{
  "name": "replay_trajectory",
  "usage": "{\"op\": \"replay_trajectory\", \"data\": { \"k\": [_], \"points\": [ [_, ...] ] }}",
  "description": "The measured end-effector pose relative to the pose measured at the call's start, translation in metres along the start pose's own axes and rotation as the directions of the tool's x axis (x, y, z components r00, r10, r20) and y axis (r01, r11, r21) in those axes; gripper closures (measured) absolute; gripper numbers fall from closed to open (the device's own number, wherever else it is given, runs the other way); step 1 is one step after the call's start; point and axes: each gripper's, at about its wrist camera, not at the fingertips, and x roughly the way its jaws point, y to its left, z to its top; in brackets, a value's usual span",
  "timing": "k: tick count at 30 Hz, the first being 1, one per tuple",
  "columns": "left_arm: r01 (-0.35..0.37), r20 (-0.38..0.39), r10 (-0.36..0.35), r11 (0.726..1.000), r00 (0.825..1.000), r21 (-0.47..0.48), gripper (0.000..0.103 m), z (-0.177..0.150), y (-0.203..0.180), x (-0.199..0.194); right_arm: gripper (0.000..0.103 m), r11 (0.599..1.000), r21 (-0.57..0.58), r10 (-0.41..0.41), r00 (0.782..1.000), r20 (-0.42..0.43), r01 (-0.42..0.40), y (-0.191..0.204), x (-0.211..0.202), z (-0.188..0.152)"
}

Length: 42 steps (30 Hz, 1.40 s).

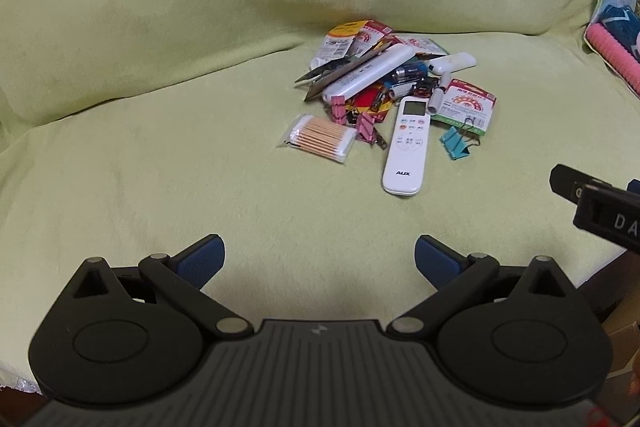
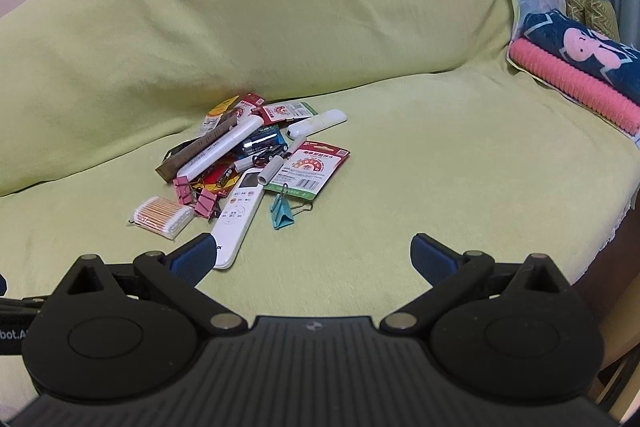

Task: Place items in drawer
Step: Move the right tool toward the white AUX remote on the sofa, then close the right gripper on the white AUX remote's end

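A sofa draped in a pale green cover (image 2: pixel 360 27) fills both views, a heap of small household items at mid-seat: a white AUX remote control (image 1: pixel 408 147) nearest, a packet of cotton swabs (image 1: pixel 320 138) to its left, a teal binder clip (image 2: pixel 283 213) to its right, pink binder clips (image 2: pixel 202 201), batteries (image 2: pixel 264 143) and carded packets (image 2: pixel 308 169) behind. At far right lie a pink ribbed roll (image 2: pixel 576 83) and a navy patterned cloth (image 2: pixel 588 47). The left gripper (image 1: pixel 319 259) and right gripper (image 2: pixel 310 257) hover released, empty, short of the pile. No drawer is in view.
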Motion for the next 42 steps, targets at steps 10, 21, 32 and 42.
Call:
{"op": "replay_trajectory", "data": {
  "k": [10, 21, 32, 42],
  "points": [
    [-0.006, -0.015, 0.006, 1.000, 1.000, 0.002, 0.001, 0.008, 0.000, 0.013, 0.001, 1.000, -0.003, -0.016, 0.999, -0.034, 0.016, 0.002, 0.018, 0.001],
    [-0.021, -0.040, 0.021, 1.000, 0.999, -0.008, 0.001, 0.018, 0.004, 0.038, 0.001, 0.999, -0.008, 0.031, 0.992, -0.119, -0.032, 0.009, 0.051, 0.002],
    [-0.032, -0.052, 0.031, 0.999, 0.998, -0.016, 0.001, 0.029, 0.017, 0.066, 0.023, 0.984, 0.068, 0.174, 0.964, -0.201, -0.164, 0.018, 0.103, -0.004],
    [-0.045, -0.075, 0.044, 0.999, 0.996, -0.016, 0.001, 0.033, 0.027, 0.089, 0.055, 0.936, 0.211, 0.326, 0.922, -0.211, -0.283, 0.033, 0.166, -0.013]
  ]
}}
